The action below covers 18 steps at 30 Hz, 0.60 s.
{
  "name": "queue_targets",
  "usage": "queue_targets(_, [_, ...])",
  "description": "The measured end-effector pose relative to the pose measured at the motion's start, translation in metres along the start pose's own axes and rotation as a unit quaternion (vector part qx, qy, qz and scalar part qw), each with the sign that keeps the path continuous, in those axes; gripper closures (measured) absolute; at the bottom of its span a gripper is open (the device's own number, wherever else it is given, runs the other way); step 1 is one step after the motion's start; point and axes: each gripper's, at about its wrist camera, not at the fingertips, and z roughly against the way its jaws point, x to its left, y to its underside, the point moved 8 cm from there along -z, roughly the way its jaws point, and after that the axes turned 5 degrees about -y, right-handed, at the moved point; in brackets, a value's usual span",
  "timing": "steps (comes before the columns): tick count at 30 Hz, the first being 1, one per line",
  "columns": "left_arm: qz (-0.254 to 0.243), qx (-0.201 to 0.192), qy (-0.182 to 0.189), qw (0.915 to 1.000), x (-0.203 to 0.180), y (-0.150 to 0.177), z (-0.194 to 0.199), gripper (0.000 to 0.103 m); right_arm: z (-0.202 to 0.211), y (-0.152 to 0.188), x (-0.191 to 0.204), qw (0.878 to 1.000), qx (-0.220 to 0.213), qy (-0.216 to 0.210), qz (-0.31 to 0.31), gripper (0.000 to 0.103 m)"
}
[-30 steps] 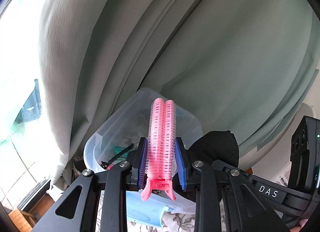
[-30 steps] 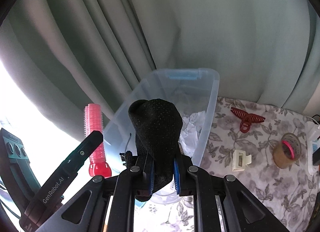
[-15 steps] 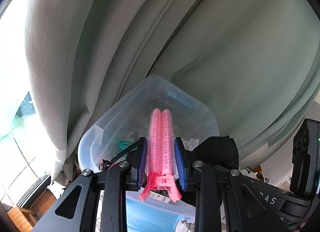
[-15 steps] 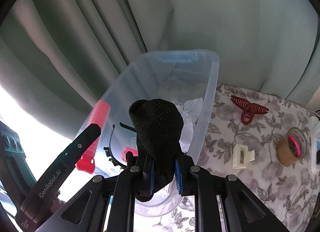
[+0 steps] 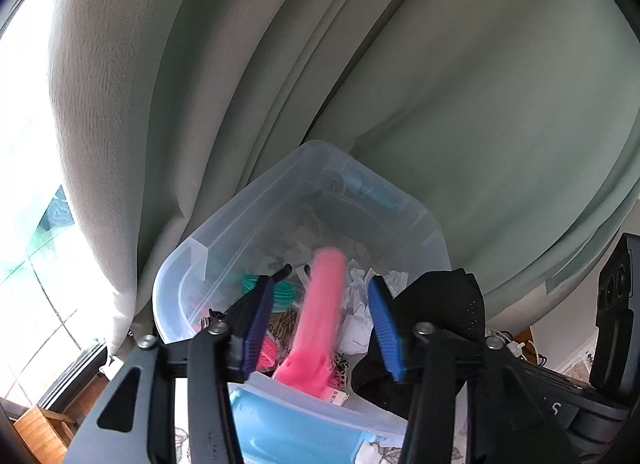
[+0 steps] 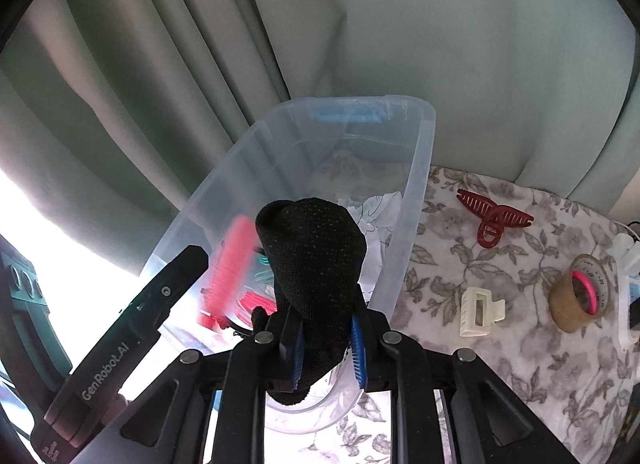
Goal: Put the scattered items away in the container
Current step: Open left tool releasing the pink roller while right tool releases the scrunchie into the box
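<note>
A clear plastic bin [image 5: 304, 167] stands against the curtain with several small items inside. My left gripper [image 5: 322, 284] hangs over it, and its jaws are opening. A pink hair roller [image 5: 320, 304] is blurred between the blue pads, touching neither. In the right wrist view the roller [image 6: 232, 264] drops inside the bin [image 6: 420, 167] beside my left gripper's finger [image 6: 160, 292]. My right gripper [image 6: 326, 344] hovers over the bin's near end. Its jaws are easing open, but the pads still press a black knitted sock [image 6: 312, 264], also visible in the left wrist view [image 5: 440, 304].
On the floral tablecloth [image 6: 520, 364] to the right of the bin lie a dark red claw clip [image 6: 494, 217], a cream claw clip [image 6: 480, 312] and a brown tape roll [image 6: 578, 296]. Grey-green curtains [image 6: 440, 43] hang close behind. A blue latch [image 5: 300, 432] sits on the bin's near end.
The left jaws have spread and let go of the pink roller, which is falling into the bin. Both grippers have come lower over the bin. The right still holds the sock.
</note>
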Motion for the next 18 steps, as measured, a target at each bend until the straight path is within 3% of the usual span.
queue_targets(10, [0.0, 0.003, 0.005, 1.0, -0.03, 0.017, -0.023, 0.036, 0.013, -0.001, 0.006, 1.0, -0.012, 0.0, 0.006, 0.068])
queue_targets(18, [-0.009, -0.014, -0.001, 0.9999, -0.029, 0.017, 0.002, 0.033, 0.026, 0.003, 0.012, 1.0, -0.019, -0.002, 0.005, 0.067])
